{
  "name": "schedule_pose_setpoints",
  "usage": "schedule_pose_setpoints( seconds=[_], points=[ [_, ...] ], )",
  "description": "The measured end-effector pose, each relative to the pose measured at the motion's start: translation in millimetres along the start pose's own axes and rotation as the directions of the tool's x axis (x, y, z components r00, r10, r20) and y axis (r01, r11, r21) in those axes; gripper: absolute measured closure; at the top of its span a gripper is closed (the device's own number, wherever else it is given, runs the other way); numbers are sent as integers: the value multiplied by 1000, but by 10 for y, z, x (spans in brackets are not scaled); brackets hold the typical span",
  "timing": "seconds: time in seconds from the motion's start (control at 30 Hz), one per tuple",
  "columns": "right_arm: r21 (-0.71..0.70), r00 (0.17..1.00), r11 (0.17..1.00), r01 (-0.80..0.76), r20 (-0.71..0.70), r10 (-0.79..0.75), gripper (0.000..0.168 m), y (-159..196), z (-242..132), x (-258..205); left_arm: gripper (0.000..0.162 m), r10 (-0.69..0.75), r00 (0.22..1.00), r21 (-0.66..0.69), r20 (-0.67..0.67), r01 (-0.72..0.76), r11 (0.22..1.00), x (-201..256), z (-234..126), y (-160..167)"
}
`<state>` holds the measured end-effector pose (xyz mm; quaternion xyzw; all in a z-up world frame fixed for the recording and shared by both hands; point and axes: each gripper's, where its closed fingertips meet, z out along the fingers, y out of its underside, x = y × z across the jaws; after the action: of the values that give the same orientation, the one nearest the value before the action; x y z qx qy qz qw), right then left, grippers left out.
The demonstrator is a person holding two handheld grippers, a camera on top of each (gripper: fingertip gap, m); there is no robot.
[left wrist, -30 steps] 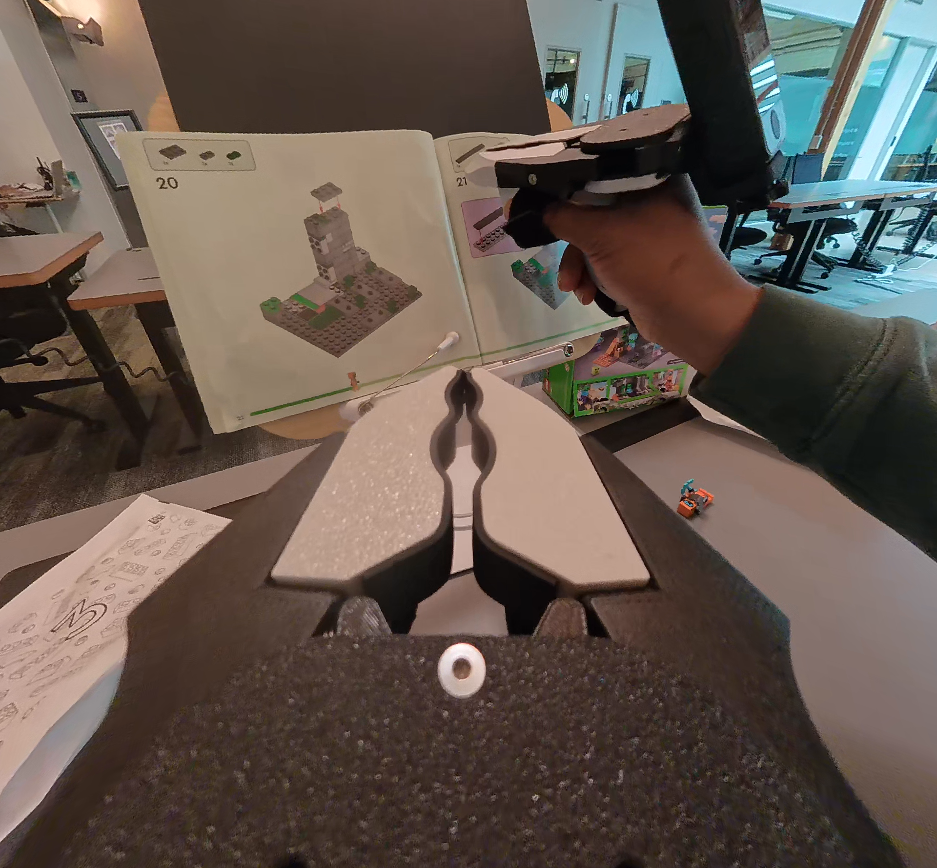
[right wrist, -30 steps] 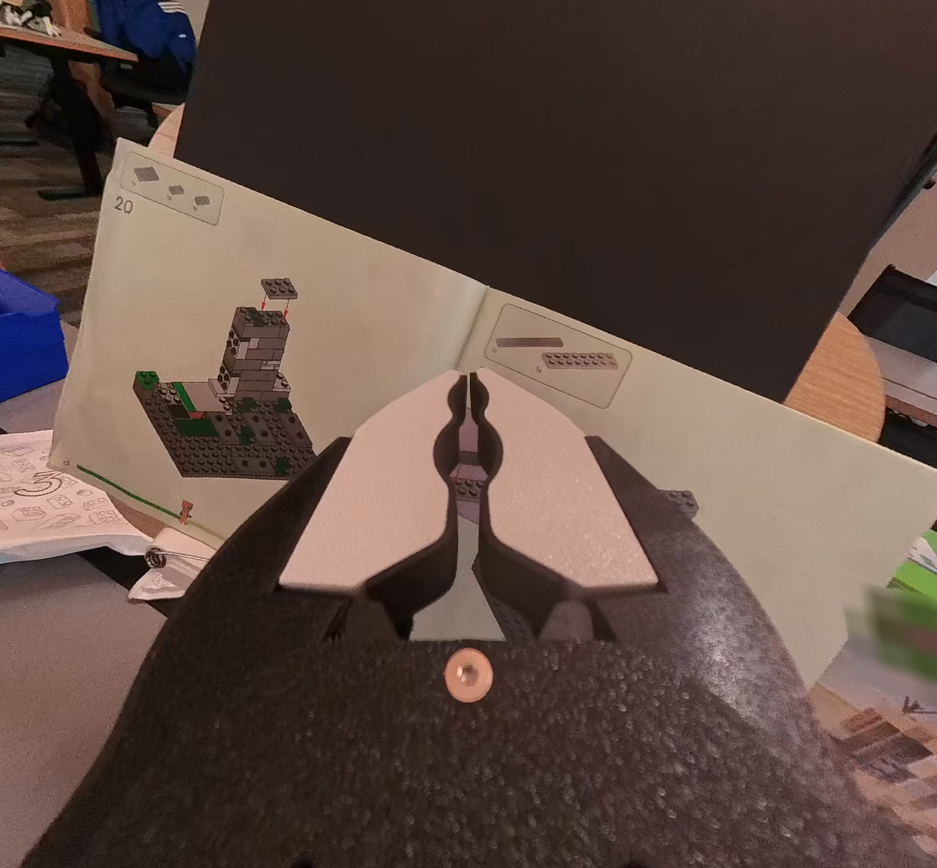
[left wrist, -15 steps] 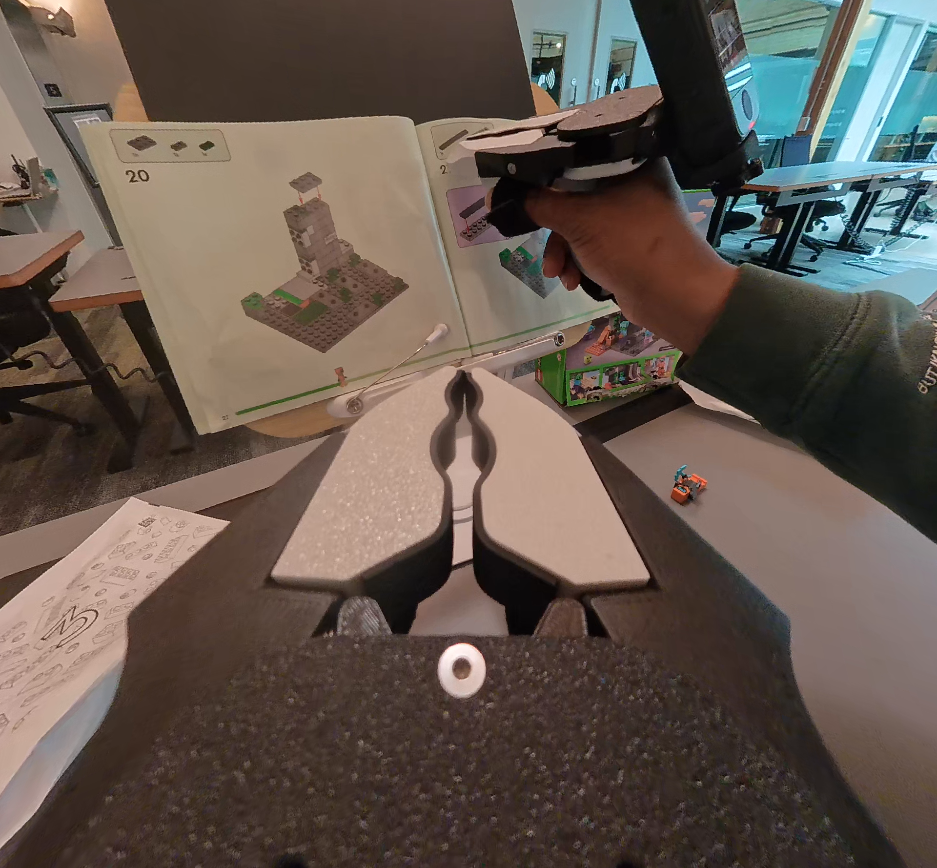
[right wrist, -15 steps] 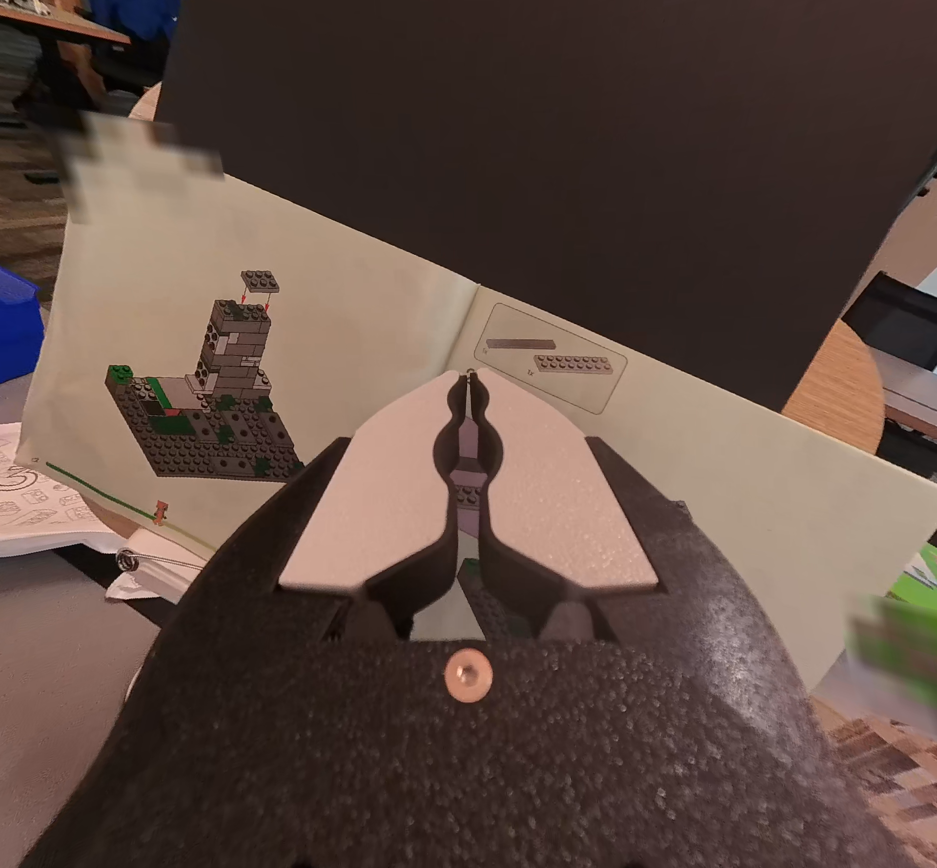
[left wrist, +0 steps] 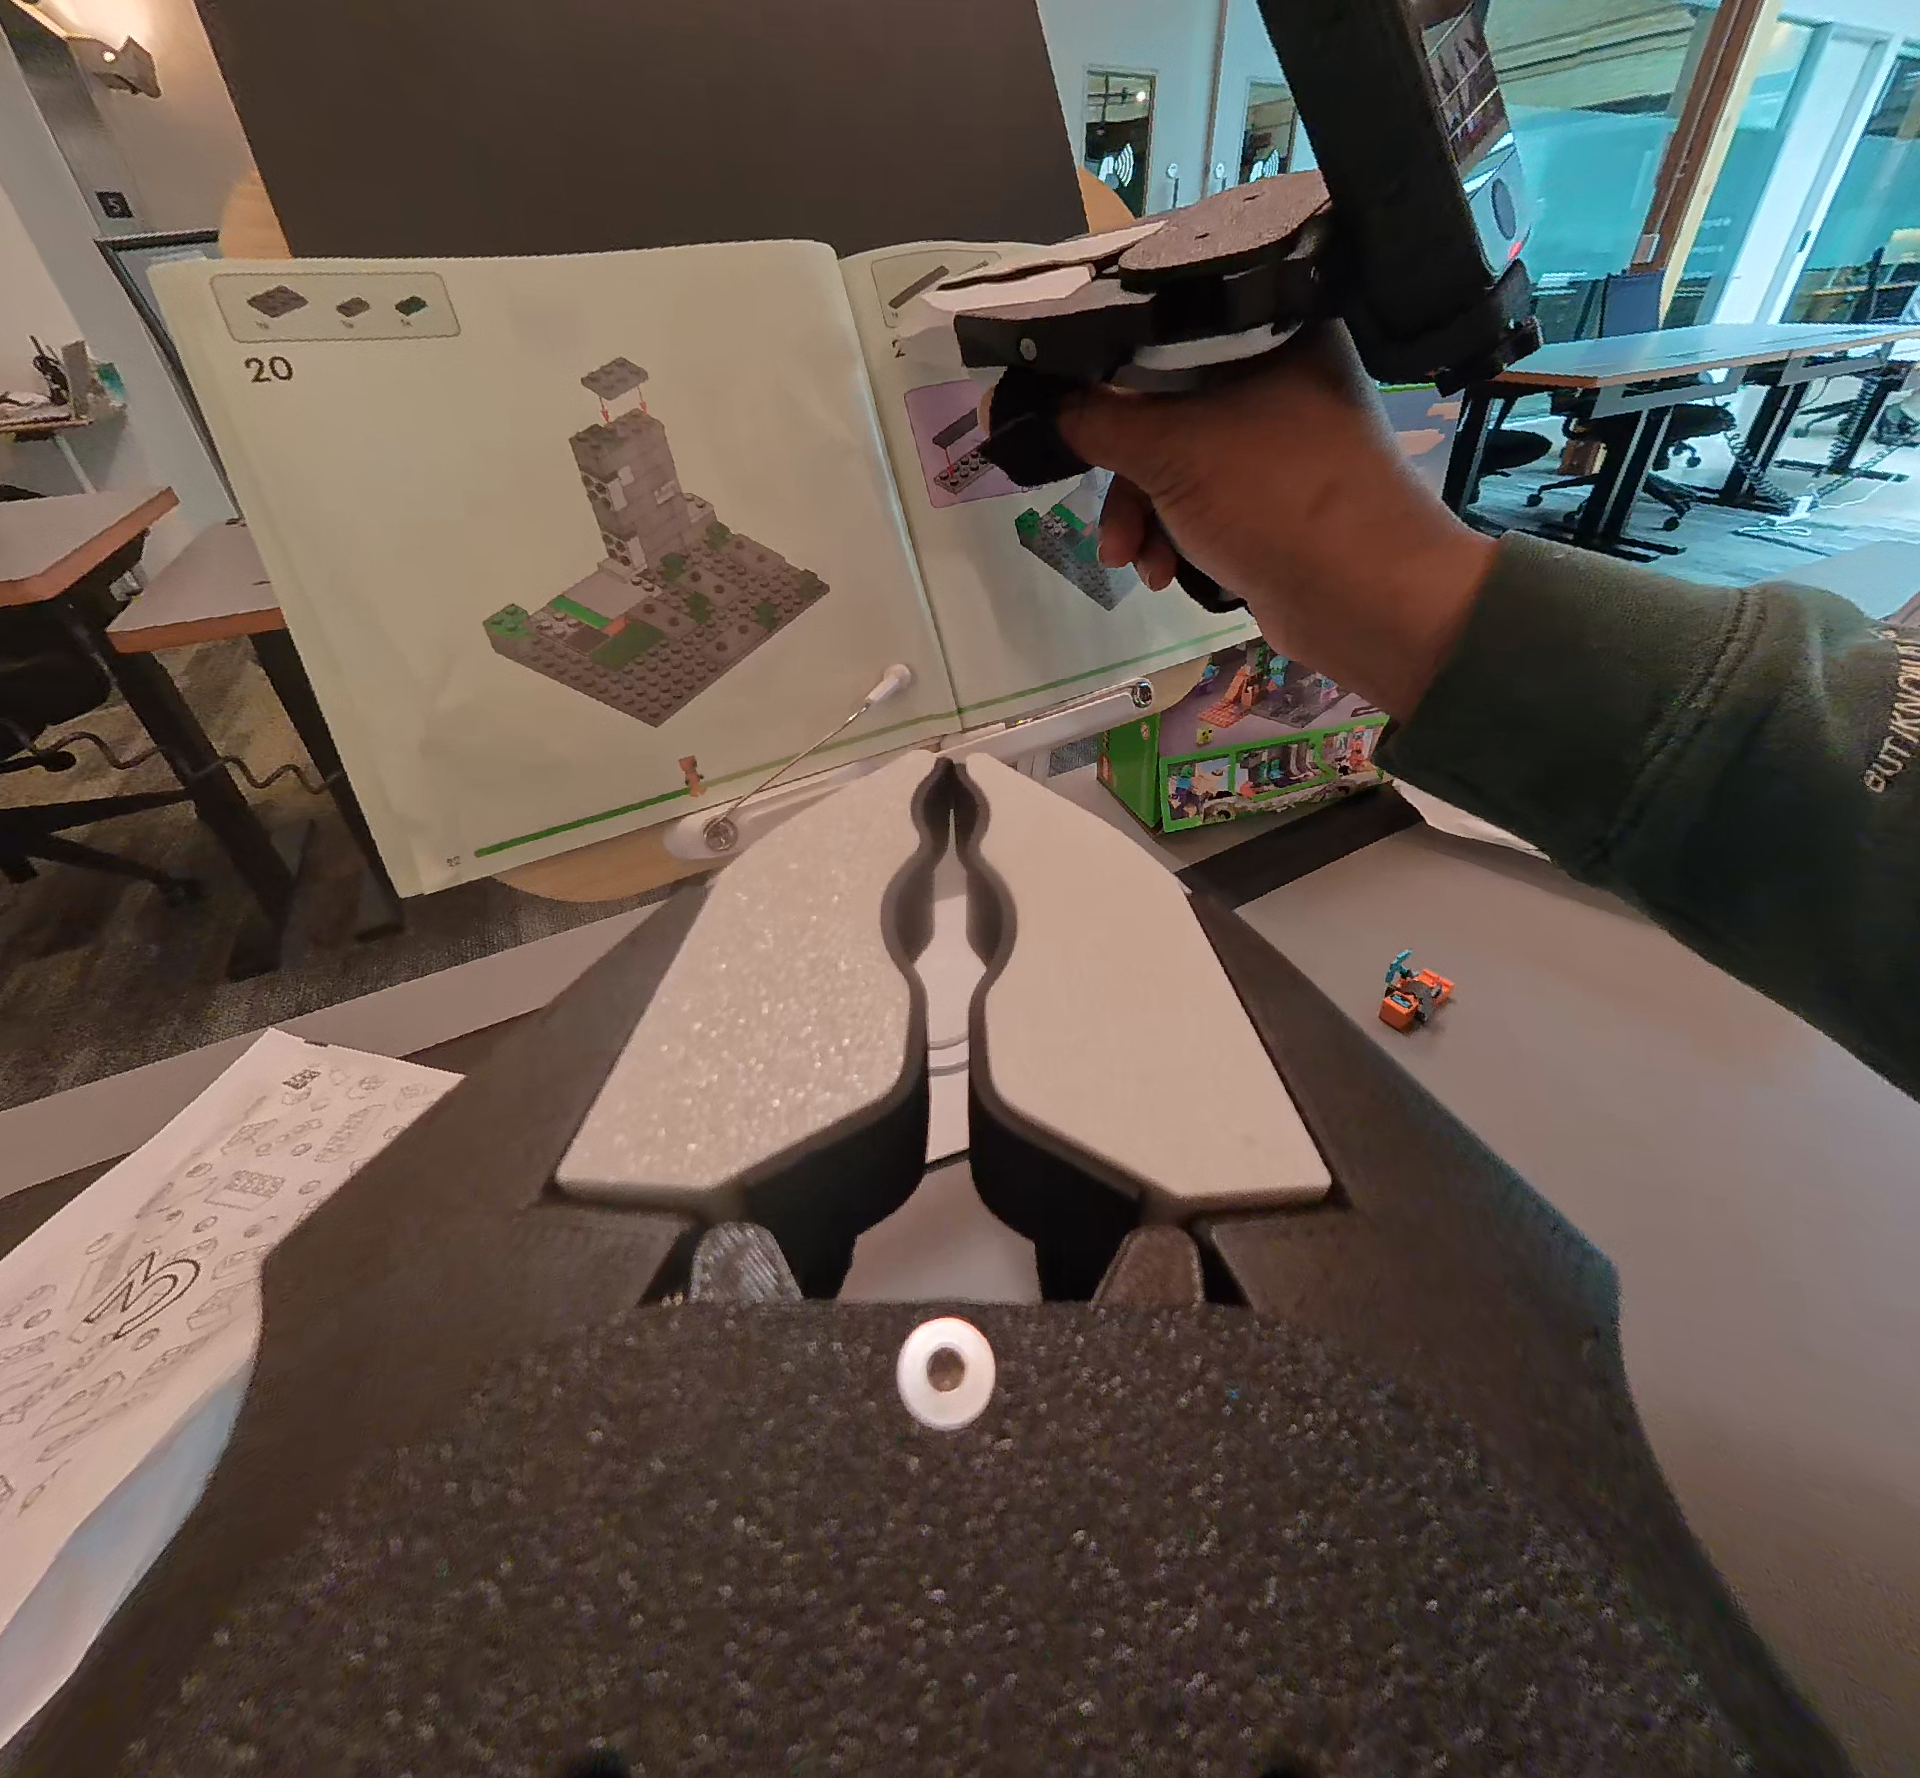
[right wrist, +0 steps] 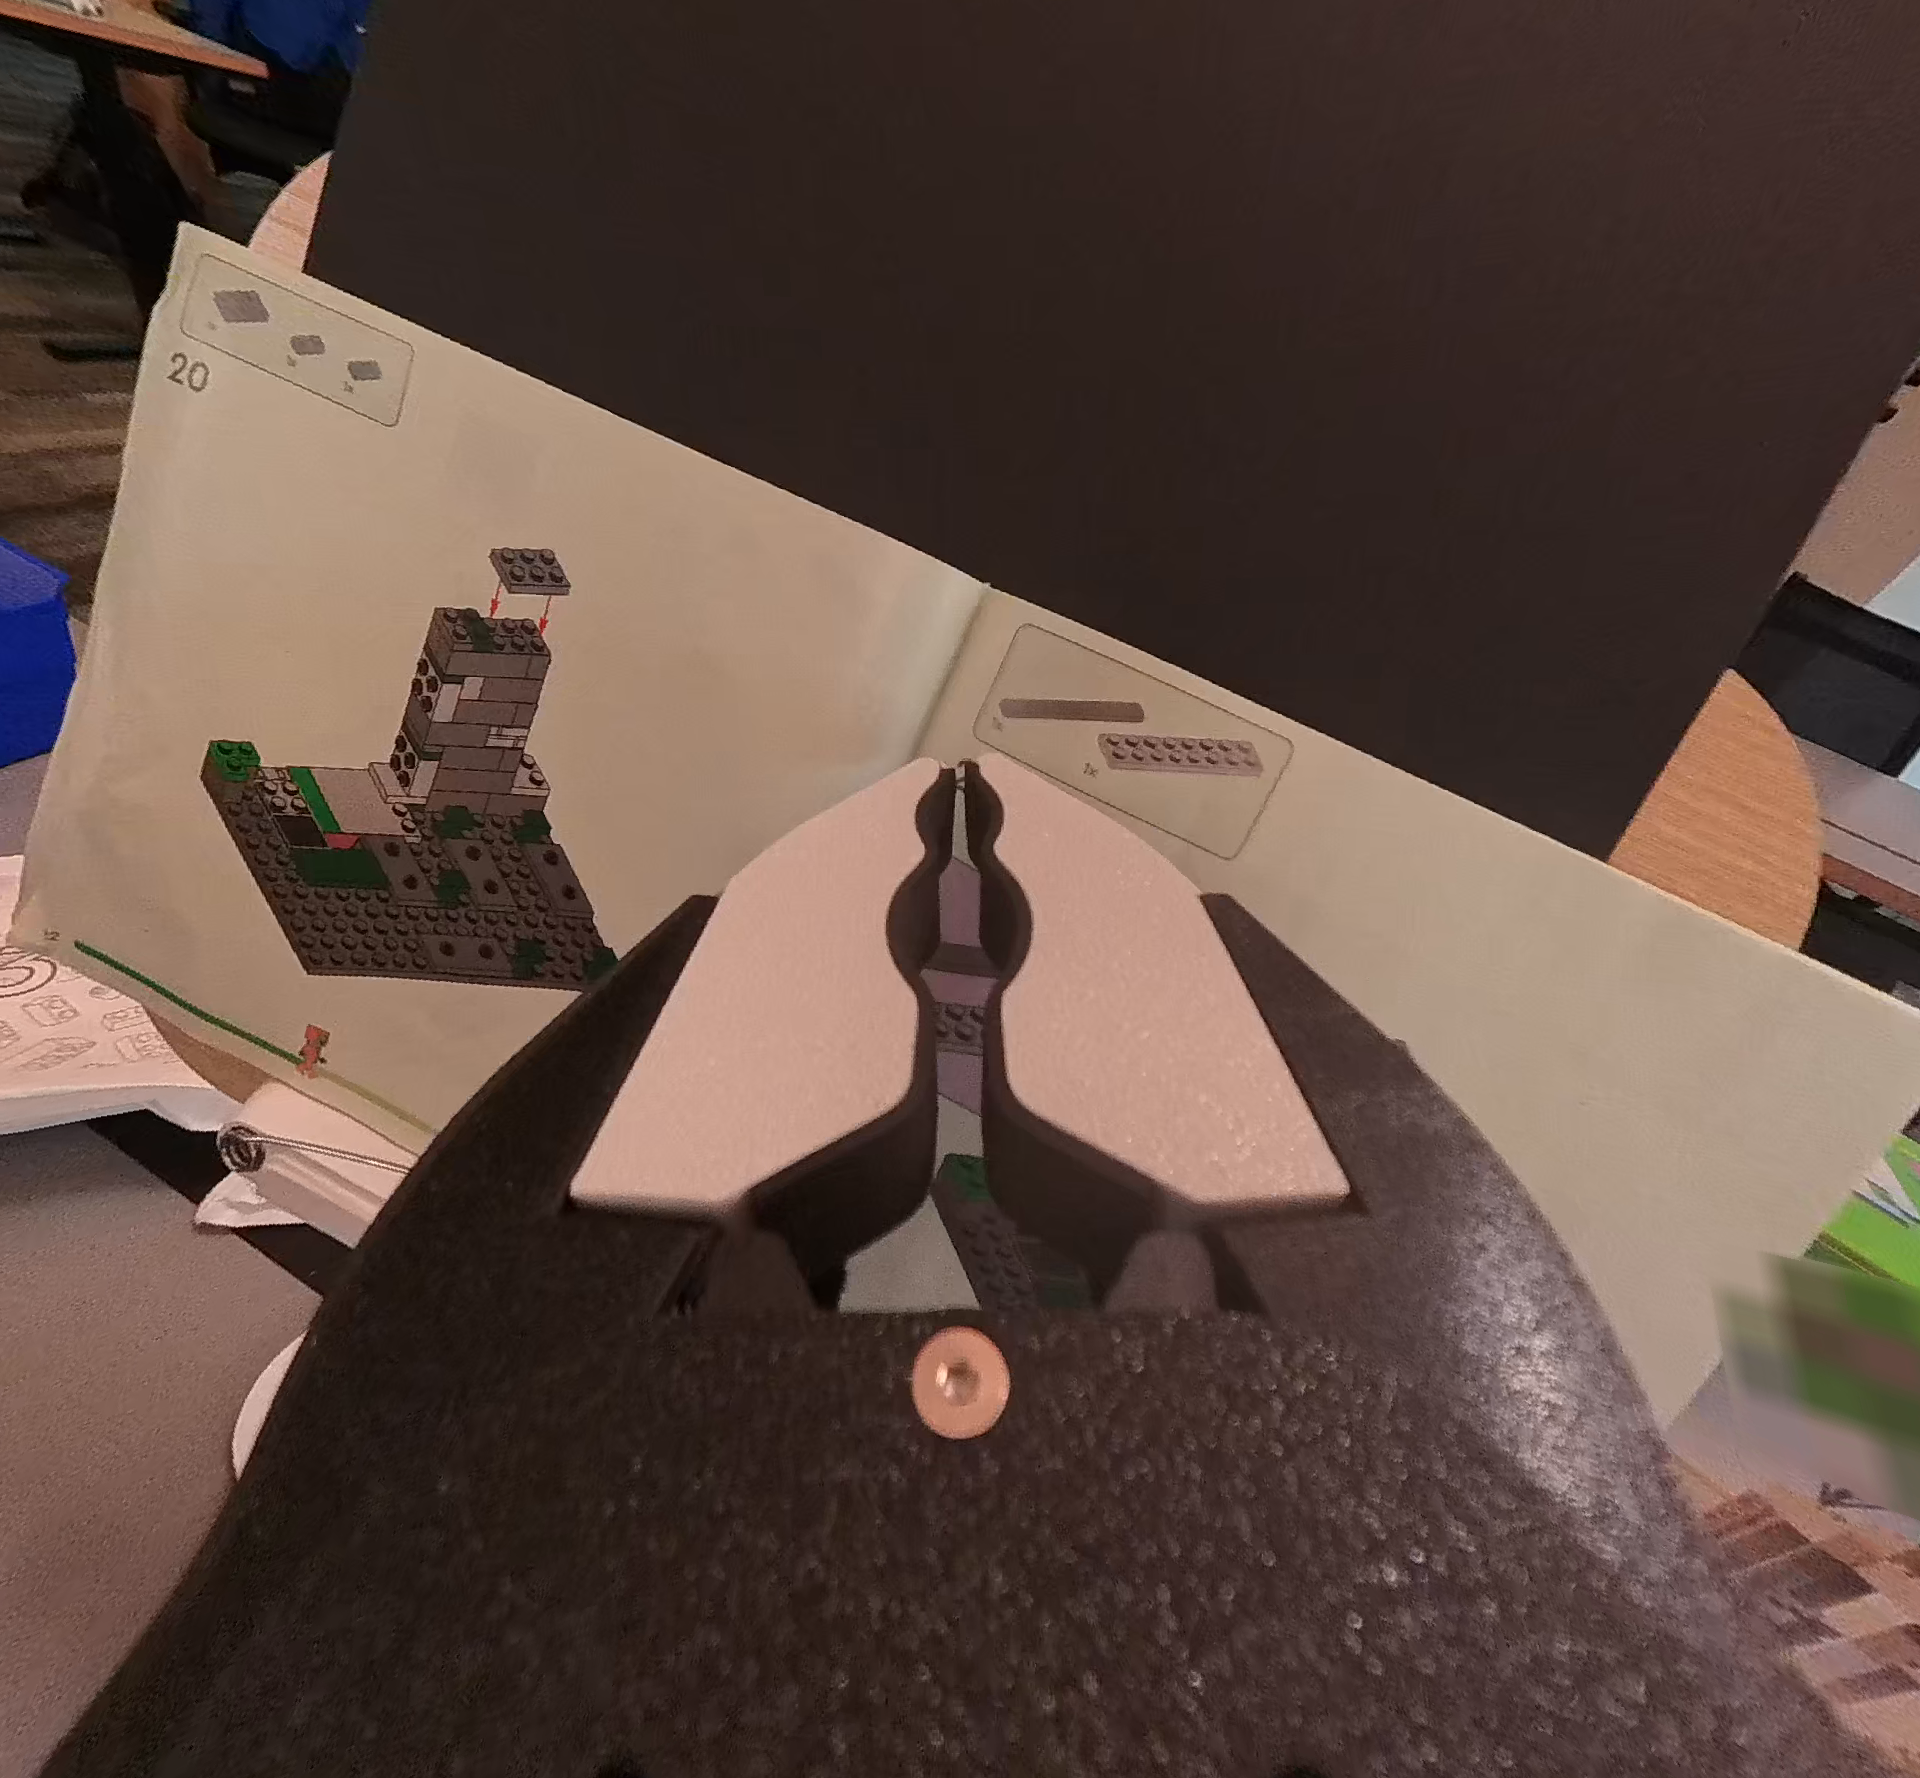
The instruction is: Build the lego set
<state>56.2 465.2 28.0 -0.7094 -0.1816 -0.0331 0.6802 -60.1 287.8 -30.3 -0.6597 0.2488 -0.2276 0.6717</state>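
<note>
An open pale-green instruction booklet (left wrist: 582,533) stands upright on a white wire holder (left wrist: 790,793) at the table's far edge; it also shows in the right wrist view (right wrist: 727,689). My left gripper (left wrist: 951,772) is shut and empty, low in front of the booklet. My right gripper (right wrist: 961,772) is shut and empty, its tips close to the booklet's right page. In the left wrist view the right gripper (left wrist: 935,310) is held up by a hand (left wrist: 1247,523) in front of the right page. A small orange and teal lego figure (left wrist: 1411,993) lies on the grey table (left wrist: 1558,1157).
A white paper bag printed with brick outlines (left wrist: 135,1261) lies at the left; it also shows in the right wrist view (right wrist: 62,1032). The green set box (left wrist: 1247,762) stands behind the table's right side. A dark panel (left wrist: 623,66) rises behind the booklet. Office desks stand beyond.
The right gripper has drifted slightly down and closer to the booklet's right page. The left gripper has shifted a little; both stay shut.
</note>
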Motion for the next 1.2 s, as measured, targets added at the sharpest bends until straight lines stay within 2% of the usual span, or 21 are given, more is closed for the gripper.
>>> schedule_pose_setpoints(
  seconds=[1.2],
  points=[
    [9, 999, 999, 38, -33, -37, 162, 105, -164, 282, 162, 27, 999, -18, -35, -28, 999, 158, 35, 55]
  ],
)
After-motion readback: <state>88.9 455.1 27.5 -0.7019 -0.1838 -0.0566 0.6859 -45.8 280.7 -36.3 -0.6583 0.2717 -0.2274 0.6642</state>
